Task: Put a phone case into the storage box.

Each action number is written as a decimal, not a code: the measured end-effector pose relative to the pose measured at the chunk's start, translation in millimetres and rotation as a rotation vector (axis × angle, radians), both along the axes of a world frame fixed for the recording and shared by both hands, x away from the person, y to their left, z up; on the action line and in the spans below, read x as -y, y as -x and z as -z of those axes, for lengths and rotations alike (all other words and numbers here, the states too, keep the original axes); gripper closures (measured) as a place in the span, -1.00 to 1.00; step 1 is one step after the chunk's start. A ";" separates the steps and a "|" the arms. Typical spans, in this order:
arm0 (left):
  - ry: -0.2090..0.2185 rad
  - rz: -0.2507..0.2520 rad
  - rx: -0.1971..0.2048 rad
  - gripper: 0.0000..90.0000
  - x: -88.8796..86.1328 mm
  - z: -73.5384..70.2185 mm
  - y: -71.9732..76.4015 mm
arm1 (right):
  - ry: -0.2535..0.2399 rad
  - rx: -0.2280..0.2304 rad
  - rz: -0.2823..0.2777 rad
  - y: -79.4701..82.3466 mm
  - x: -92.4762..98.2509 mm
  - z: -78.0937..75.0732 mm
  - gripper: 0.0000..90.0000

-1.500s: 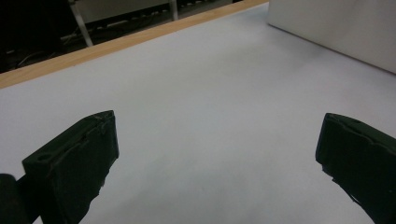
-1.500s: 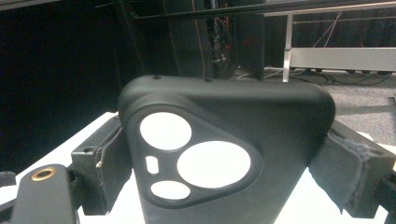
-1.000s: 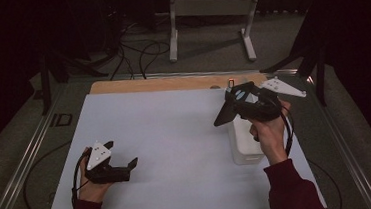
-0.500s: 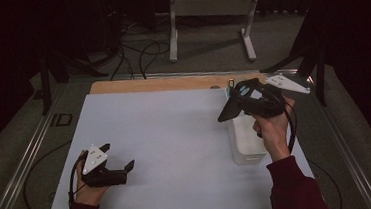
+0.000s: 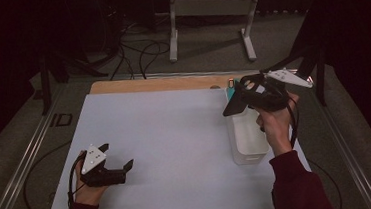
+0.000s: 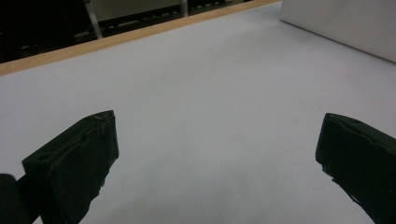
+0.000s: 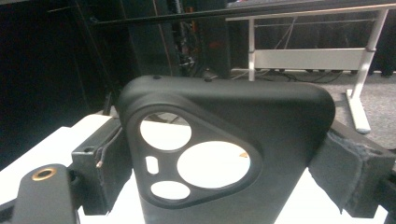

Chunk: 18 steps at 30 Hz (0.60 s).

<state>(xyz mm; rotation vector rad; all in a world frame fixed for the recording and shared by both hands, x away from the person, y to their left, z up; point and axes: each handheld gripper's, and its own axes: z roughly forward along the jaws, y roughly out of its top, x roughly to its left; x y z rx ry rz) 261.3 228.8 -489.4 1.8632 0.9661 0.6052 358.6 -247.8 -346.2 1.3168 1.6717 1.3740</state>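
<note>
High view has the right gripper (image 5: 233, 103) lifted above the far right part of the white table (image 5: 176, 135), held in the person's right hand (image 5: 275, 122), with its jaws pointing left and down toward the table's middle. Between those jaws sits a black phone case (image 5: 240, 97), dark and hard to separate from the gripper at this distance. Right gripper view settles the matter: the black phone case (image 7: 233, 158) stands upright straight ahead of the camera, its back facing the lens, with a rounded triangular camera opening holding three round cut-outs and one small slot. The two jaws press against its left and right edges, so the right gripper (image 7: 229, 186) is clamped on the case and carries it clear of the table. Directly below and just toward the person from the held case lies a long white tray (image 5: 249, 142) near the table's right edge; the case hangs above the tray's far end and does not touch it. A small teal object (image 5: 230, 88) lies just beyond the tray's far end, too small to identify. Left gripper (image 5: 123, 170) rests low at the near left of the table, well apart from the case, in the left hand (image 5: 87, 185). Left gripper view shows its jaws spread wide with bare white table between them.
</note>
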 end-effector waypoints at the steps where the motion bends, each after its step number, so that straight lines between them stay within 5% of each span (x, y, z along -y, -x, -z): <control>1: 0.002 0.000 0.000 -1.00 0.0 -0.1 0.0 | 0.001 0.001 0.002 -0.9 0.9 -0.2 -0.69; 18: 0.003 -0.002 0.003 -1.00 -1.2 -0.7 -0.4 | 0.014 -0.005 0.059 -14.9 8.1 -2.8 -0.69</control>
